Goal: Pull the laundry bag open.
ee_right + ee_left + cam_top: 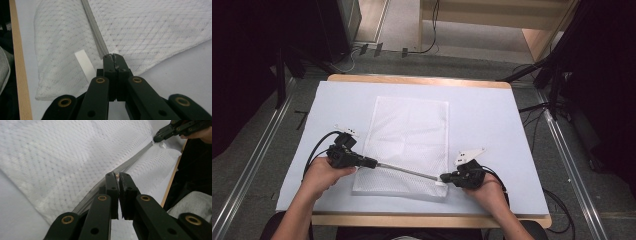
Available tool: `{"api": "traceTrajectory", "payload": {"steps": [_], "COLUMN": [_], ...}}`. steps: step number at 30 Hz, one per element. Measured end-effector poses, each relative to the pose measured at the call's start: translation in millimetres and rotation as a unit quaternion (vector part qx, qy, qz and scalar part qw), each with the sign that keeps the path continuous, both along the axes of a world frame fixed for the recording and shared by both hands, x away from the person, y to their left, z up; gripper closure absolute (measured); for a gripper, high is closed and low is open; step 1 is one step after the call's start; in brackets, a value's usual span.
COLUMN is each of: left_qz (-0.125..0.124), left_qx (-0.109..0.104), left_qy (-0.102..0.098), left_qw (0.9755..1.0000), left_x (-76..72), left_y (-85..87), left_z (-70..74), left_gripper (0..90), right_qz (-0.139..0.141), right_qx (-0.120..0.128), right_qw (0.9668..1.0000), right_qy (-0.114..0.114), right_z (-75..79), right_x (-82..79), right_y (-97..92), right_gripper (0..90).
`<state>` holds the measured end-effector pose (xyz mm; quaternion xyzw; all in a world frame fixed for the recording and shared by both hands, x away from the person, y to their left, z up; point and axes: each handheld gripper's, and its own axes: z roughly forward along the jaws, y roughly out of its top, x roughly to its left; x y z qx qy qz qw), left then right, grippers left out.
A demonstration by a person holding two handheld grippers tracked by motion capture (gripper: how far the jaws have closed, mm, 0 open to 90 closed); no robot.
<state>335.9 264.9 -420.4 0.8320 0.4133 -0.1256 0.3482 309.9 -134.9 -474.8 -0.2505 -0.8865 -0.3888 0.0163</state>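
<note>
The white mesh bag [408, 145] lay flat on the pale sheet covering the table [492, 125], its long side running away from the person, its near end close to the table's front edge. Across that near end ran the grey zipper [404, 171], a slanted line from left to right, and both tools were on it. The left gripper [371, 162] sat at the bag's left edge, and from its own camera the left gripper [117, 177] had its jaws nipped together on a small piece at the zipper line, most likely the slider, though the piece was too small to name for certain; a thin slit showed between the jaw bodies lower down. The zipper [130, 165] stretched away from those tips toward the far corner of the bag [62, 157]. There the right gripper [445, 177] pinched the other end, at the bag's near right corner. Seen along its own jaws, the right gripper [113, 57] was clamped tight on the end of the zipper [96, 37], jaws pressed flush together. Just beside them a short white ribbed tab [85, 65] lay on the mesh [155, 30]. Both hands gripped their handles at the table's near edge, the left hand [319, 177] and the right hand [489, 192].
</note>
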Motion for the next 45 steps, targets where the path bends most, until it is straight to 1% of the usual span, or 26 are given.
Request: {"api": "traceTrajectory", "payload": {"steps": [1,11,12,14,16,18,19,21,22,24,25,26,29,30,31,35,36,40,42,45], "left_qz": [0.003,0.023,0.025,0.029,0.026,0.028,0.026,0.037,0.033,0.036,0.033,0.040,0.044,0.045,0.046,0.057,0.058,0.065,0.069,0.067], "left_qx": [0.004,0.009,0.008,0.005,0.003,0.006,0.004,0.004,0.003,0.005,0.003,0.005,0.002,0.005,0.002,0.005,0.003,0.005,0.002,0.013], "left_qy": [0.000,0.007,0.006,0.012,0.015,0.014,0.015,0.016,0.017,0.017,0.019,0.018,0.023,0.022,0.024,0.025,0.027,0.027,0.027,0.025], "left_qw": [1.0000,0.9997,0.9996,0.9995,0.9995,0.9995,0.9995,0.9992,0.9993,0.9992,0.9993,0.9990,0.9988,0.9987,0.9987,0.9980,0.9979,0.9975,0.9972,0.9974], "left_x": [0.2,0.4,0.3,-0.4,-1.2,-2.0,-1.9,-2.5,-2.6,-3.1,-3.0,-3.5,-3.8,-3.9,-4.1,-4.3,-4.4,-5.5,-5.7,-6.2], "left_y": [1.4,18.9,21.3,25.1,27.5,28.5,29.9,31.9,33.5,34.8,36.5,37.3,42.9,44.7,46.4,52.7,54.4,60.2,61.8,60.1], "left_z": [0.0,-1.9,-2.2,-2.5,-2.9,-3.1,-3.3,-3.4,-3.5,-3.9,-4.2,-4.3,-5.0,-5.1,-5.3,-5.7,-6.0,-6.0,-5.6,-6.1], "left_gripper": [87.7,87.7,87.7,87.7,87.7,87.7,87.8,87.8,87.8,87.9,87.8,87.8,87.8,87.8,87.8,87.8,87.8,87.8,87.8,87.8], "right_qz": [0.000,0.000,0.002,0.002,0.003,0.004,0.004,0.004,0.005,0.005,0.005,0.005,0.005,0.005,0.006,0.008,0.008,0.007,0.007,0.008], "right_qx": [0.000,-0.001,-0.001,-0.001,-0.001,-0.001,-0.001,-0.001,-0.001,0.000,0.000,0.000,0.001,0.001,0.002,0.002,0.002,0.002,0.003,0.003], "right_qw": [1.0000,1.0000,1.0000,1.0000,1.0000,0.9999,0.9999,0.9999,0.9999,0.9999,0.9999,0.9999,0.9998,0.9998,0.9998,0.9998,0.9998,0.9998,0.9998,0.9998], "right_qy": [0.000,0.005,0.006,0.007,0.009,0.009,0.011,0.013,0.013,0.014,0.014,0.015,0.018,0.019,0.018,0.017,0.017,0.018,0.018,0.018], "right_z": [0.0,0.4,0.4,0.4,0.6,0.5,0.6,0.6,0.5,0.4,0.5,0.5,0.5,0.6,0.4,0.2,0.2,0.2,0.2,0.1], "right_x": [0.0,1.0,1.4,1.8,2.1,2.5,2.6,2.9,3.1,3.5,3.6,3.7,4.0,4.1,4.5,5.0,5.0,4.9,5.0,5.3], "right_y": [0.0,0.2,0.1,0.1,0.0,0.0,-0.1,-0.2,-0.3,-0.3,-0.3,-0.2,-0.3,-0.3,-0.2,-0.1,-0.1,0.2,0.4,0.6], "right_gripper": [90.0,90.0,90.0,90.0,90.0,90.0,90.0,90.0,90.0,90.0,90.0,90.0,90.0,90.0,90.0,90.0,90.0,90.0,90.0,90.0]}}
